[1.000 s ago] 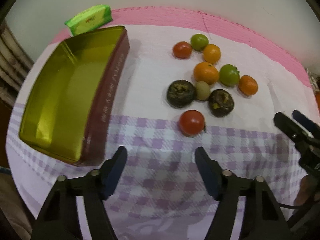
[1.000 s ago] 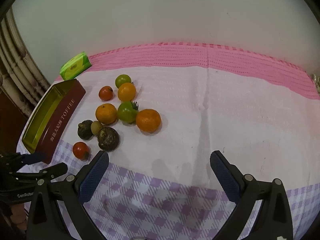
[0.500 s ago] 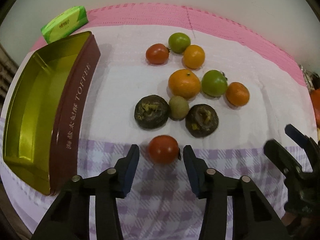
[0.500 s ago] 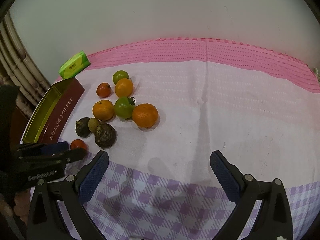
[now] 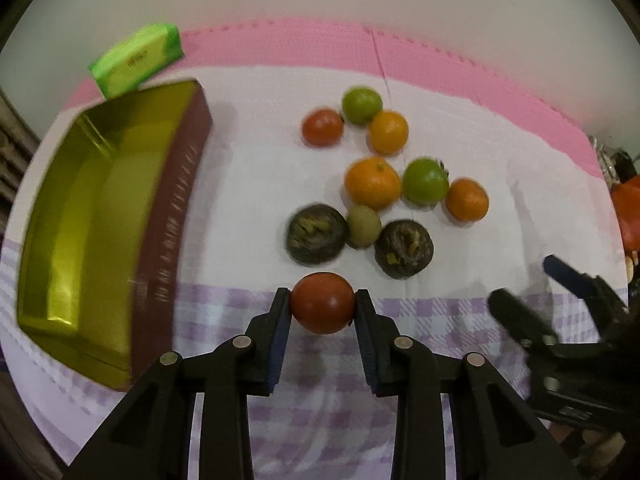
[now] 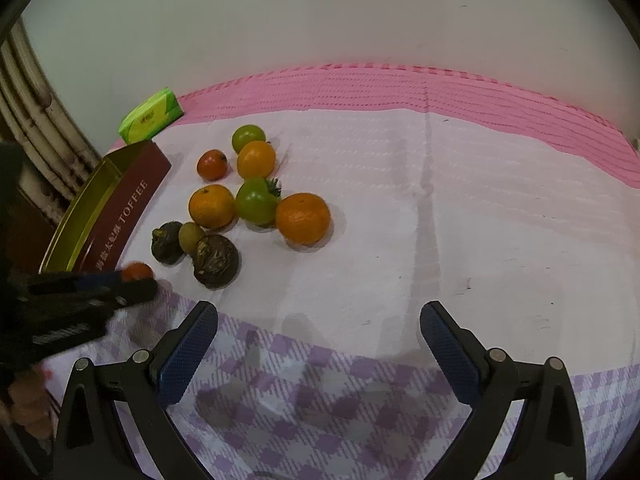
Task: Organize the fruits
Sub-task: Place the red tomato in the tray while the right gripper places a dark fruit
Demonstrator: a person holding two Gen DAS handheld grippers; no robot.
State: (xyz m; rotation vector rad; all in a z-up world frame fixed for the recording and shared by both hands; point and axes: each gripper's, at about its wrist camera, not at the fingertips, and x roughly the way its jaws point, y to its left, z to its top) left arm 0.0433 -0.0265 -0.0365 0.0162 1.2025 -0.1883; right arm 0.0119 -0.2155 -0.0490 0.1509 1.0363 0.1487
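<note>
**Left gripper clamping a red tomato; right gripper hanging open**

Left wrist view: the left gripper (image 5: 322,309) is squeezing a red tomato (image 5: 322,303) between its two blue-padded fingers (image 5: 280,320), one pad pressing on each side of the fruit. Just ahead of the fingertips two dark, wrinkled fruits (image 5: 316,234) are sitting with a small kiwi (image 5: 363,221) between them. Farther ahead are lying two oranges (image 5: 373,182), a green tomato (image 5: 425,181), and beyond those a second red tomato (image 5: 322,127), a green fruit (image 5: 361,105) and a small orange (image 5: 388,132). Off to the gripper's left an open gold-lined tin (image 5: 168,216) is resting on the tablecloth (image 5: 256,184), with a green packet (image 5: 136,60) past its far end. The cloth is showing purple checks under the gripper, plain white ahead and a pink band along the pale wall. The right gripper (image 5: 540,292) is reaching in from the right edge.

Right wrist view: the right gripper (image 6: 318,332) is holding nothing, its fingers spread wide over the purple-checked part of the cloth (image 6: 440,220) and touching no fruit. The fruit cluster is lying ahead and to its left, the nearest piece a dark fruit (image 6: 216,255), with a big orange (image 6: 303,218) beyond it. At the left edge the left gripper (image 6: 136,284) is gripping the red tomato (image 6: 138,271), close beside the near end of the tin (image 6: 120,216) lettered TOFFEE. The green packet (image 6: 150,119) is lying beyond the tin, near pale pipes against the wall.
</note>
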